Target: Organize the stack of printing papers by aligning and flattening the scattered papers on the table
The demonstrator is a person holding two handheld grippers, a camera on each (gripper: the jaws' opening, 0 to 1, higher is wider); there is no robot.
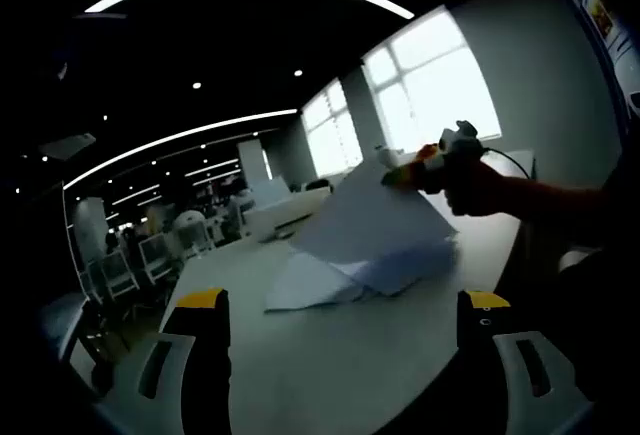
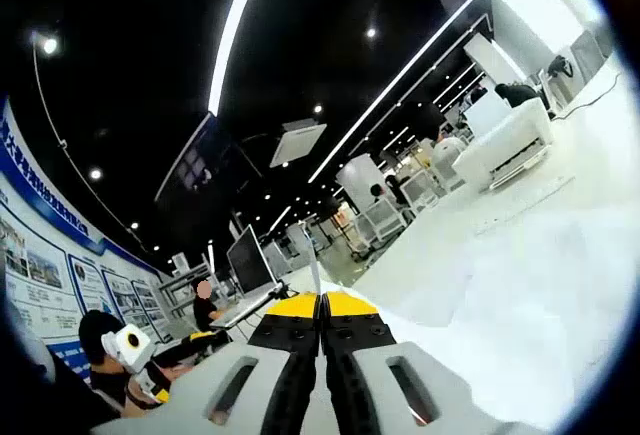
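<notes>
Right claw (image 2: pixel 320 305) pressed together on the thin edge of a paper sheet (image 2: pixel 313 260); same claw (image 1: pixel 405 173) seen in left gripper view, lifting the top sheet (image 1: pixel 365 217) by its far corner, tilted well above the rest. Left claw (image 1: pixel 340 305) spread wide, holding nothing, hovering over the white surface (image 1: pixel 330 375) near the pile. Printing papers (image 1: pixel 360 270) found fanned out and misaligned on the surface, between the two claws, with corners projecting at different angles. Printer-like white unit (image 1: pixel 278 217) noted further along the surface, well apart from the pile; large windows (image 1: pixel 430 90) behind.

Step in hand judged as: lifting one stray sheet for relaying square on the stack.

Recommended procedure:
- Keep grip on the sheet edge light but firm; avoid creasing.
- Lower the sheet flat, edges matched to the largest sheet beneath.
- Bring left claw down on the near side of the pile as a stop, preventing sliding.
- Release only after corners coincide; then press flat from centre outward.
- Repeat for the remaining fanned sheets.

Risk judged: loose lower sheets likely to shift when disturbed.
</notes>
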